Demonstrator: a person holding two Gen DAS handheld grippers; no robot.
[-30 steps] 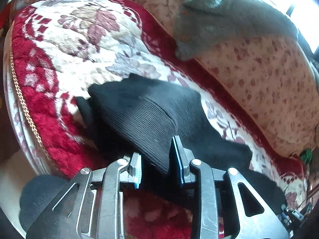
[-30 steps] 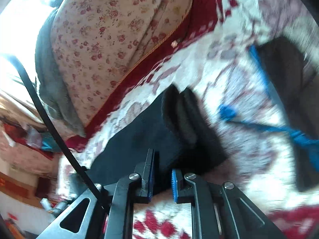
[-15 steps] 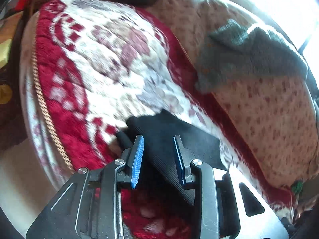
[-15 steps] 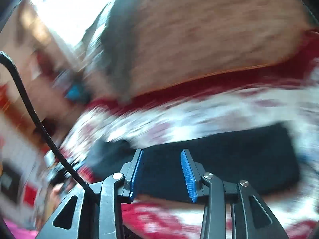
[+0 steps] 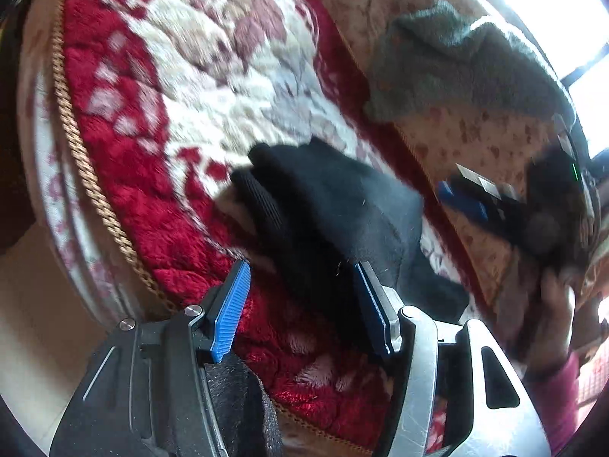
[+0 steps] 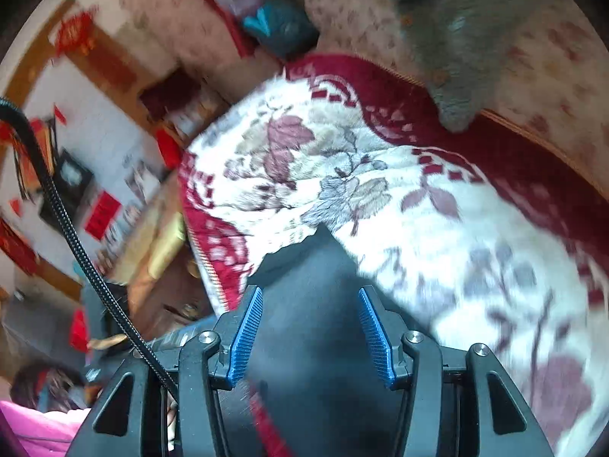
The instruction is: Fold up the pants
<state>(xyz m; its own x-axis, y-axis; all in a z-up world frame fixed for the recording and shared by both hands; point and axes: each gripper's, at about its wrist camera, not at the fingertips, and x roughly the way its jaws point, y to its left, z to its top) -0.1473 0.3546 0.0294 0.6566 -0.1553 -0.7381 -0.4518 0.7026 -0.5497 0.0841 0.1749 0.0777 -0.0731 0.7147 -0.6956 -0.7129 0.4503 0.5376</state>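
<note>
The black pants [image 5: 335,205] are lying bunched in a thick stack on the floral sofa cover [image 5: 213,87], near its front edge. Both the left gripper [image 5: 300,304] and right gripper [image 6: 310,333] are hanging over them with jaws apart, gripping nothing. Folding is appearing largely done, with only tidying or a final fold remaining

Pants [image 5: 335,205]: black, ribbed at waistband. Sofa cover [image 5: 198,87]: red border w/ cream centre, mauve & grey floral pattern, gold cord trim. Backrest [image 5: 468,141]: beige w/ small red flowers. Grey-green towel [image 5: 472,64] is seen on it. Blue pads [image 6: 247,337] are seen on both grippers.
</note>
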